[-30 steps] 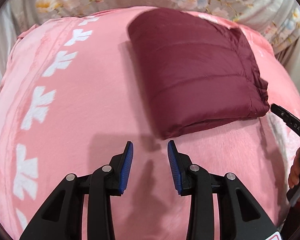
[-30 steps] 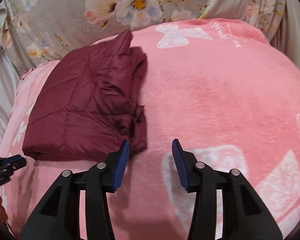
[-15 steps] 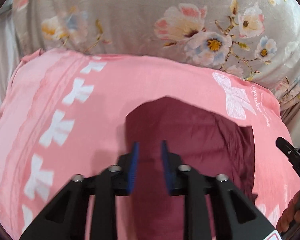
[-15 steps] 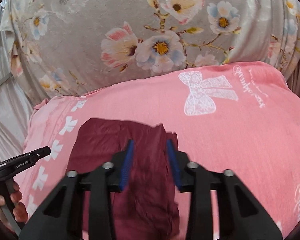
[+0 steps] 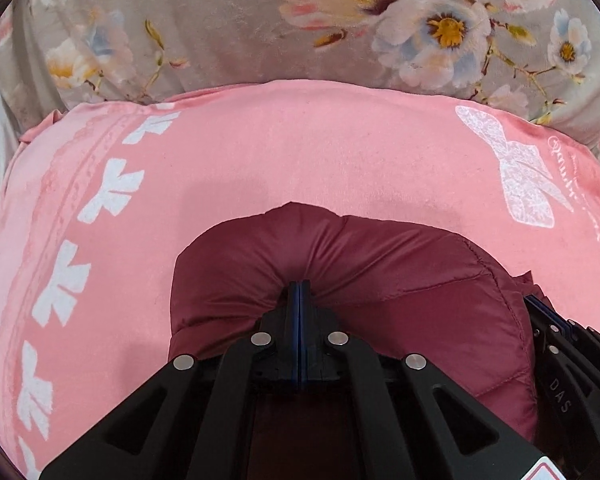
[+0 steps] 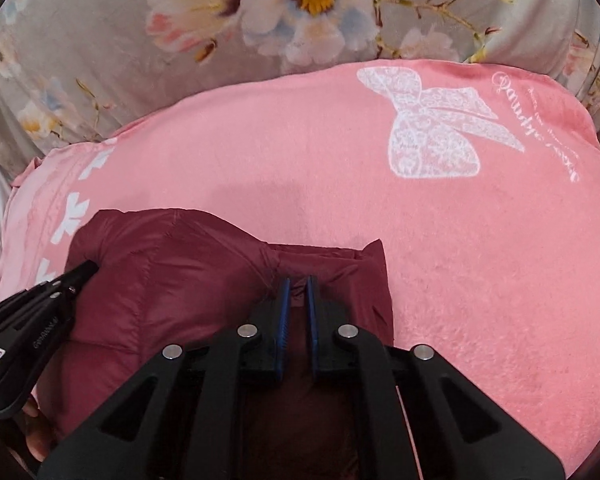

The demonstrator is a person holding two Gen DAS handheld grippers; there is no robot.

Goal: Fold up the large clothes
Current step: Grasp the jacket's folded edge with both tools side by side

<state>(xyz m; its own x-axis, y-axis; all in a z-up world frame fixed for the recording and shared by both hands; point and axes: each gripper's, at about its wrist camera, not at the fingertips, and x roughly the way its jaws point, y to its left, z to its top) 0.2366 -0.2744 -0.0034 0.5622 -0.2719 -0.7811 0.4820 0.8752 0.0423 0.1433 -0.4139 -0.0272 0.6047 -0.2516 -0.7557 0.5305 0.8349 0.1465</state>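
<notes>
I go from left to right. My left tool (image 5: 299,285) is pressed tight together, with the dark red jacket (image 5: 380,272) pinched between its blue pads. The puffy cloth bunches up in a big hump around the tips, so I think it has a good bite. I hold it here because the folded jacket is thick and slippery, and a firm pinch near one side should keep the layers from sliding apart.

The jacket sits on the pink blanket (image 5: 300,152) on the bed, close to me. White bows run down the blanket's left edge. Behind it lies a gray flowery cover (image 5: 220,20).

My right tool (image 6: 296,285) is on the other side of the jacket (image 6: 172,280). Its blue pads are narrow, with a small gap, and a fold of red cloth sits in that gap. I think it is gripping the looser edge there. One tool on each side means I can lift or move the bundle evenly.

A second ago, both tools were wide and empty, hanging back from the jacket, which lay flat and folded. Half a second ago they were closing in over it. Now both have clamped on, and the jacket is squeezed up into a hump.
</notes>
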